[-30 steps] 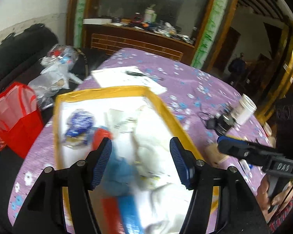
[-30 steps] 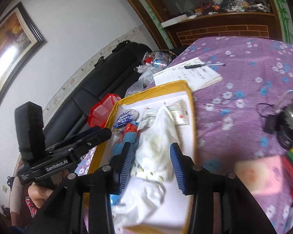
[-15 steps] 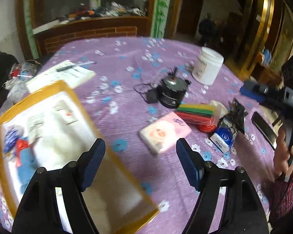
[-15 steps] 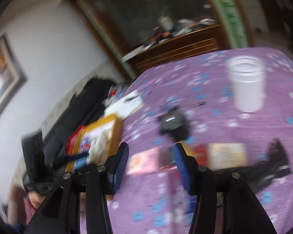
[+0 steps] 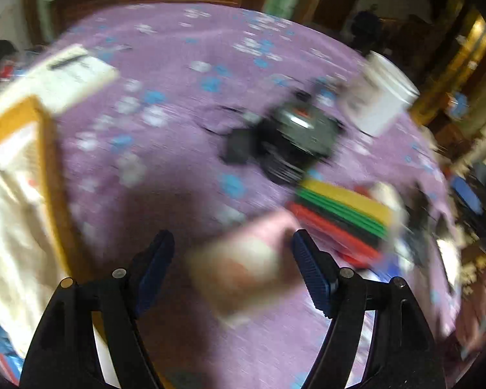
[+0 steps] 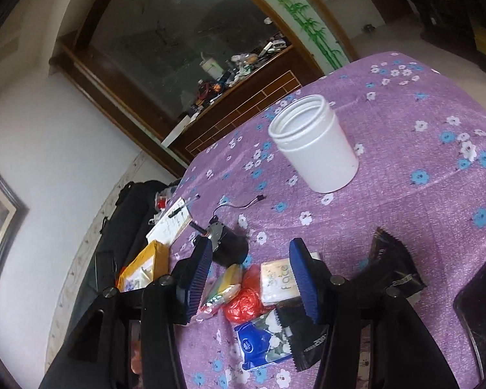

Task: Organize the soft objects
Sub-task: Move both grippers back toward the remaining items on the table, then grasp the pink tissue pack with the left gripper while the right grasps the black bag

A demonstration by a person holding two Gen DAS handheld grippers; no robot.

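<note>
While the left gripper (image 5: 231,269) hangs unclenched, gripping nothing, the pink tissue pack (image 5: 243,264) lies framed between its spread pads, just short of the striped stack (image 5: 343,218), nearer this hand than the opening, empty right gripper (image 6: 249,278).

Around the white jar (image 6: 314,149) the table (image 6: 437,194) lies bare on its far side; nearer, a black motor (image 6: 226,246) and packets (image 6: 265,343) crowd the way.

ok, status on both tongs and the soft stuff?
Left tongs open, over pink tissue pack, not gripping. Right tongs opening, empty, above snack packets. Motor and white jar stand beyond the pile.
</note>
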